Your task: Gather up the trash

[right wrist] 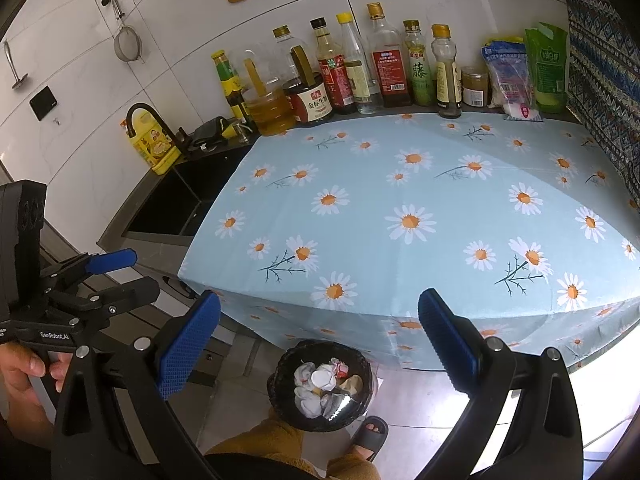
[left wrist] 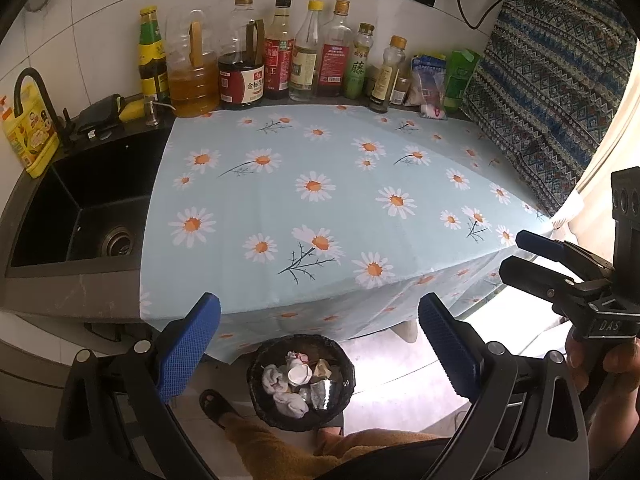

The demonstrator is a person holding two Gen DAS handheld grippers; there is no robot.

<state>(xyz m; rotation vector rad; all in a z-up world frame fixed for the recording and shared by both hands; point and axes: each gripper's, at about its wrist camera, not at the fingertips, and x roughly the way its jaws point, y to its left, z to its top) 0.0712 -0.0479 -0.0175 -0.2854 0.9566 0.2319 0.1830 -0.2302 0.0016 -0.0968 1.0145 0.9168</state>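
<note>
Kitchen floor tiles lie down low, and a black trash bin (left wrist: 301,382) stands on them at about 6 o'clock, in front of the counter. It is full of trash (left wrist: 294,384): white crumpled tissues, a small white cup and shiny wrappers. A foot in a dark slipper (right wrist: 370,436) stands just beside the bin.

Both tools are held up above the bin, side by side and level, pointing at the counter. The left gripper (left wrist: 320,354) has its blue fingers (left wrist: 188,354) spread wide, with nothing between them. The right gripper (right wrist: 320,354) is spread wide too and holds nothing. A hand (right wrist: 24,364) wraps around the left tool's handle at 9 o'clock in the right view.

Farther away, a blue daisy cloth (left wrist: 340,200) covers the counter. A black sink (left wrist: 80,208) sits at 9 o'clock. Bottles (left wrist: 280,52) stand in a row along the white wall at 12 o'clock.
</note>
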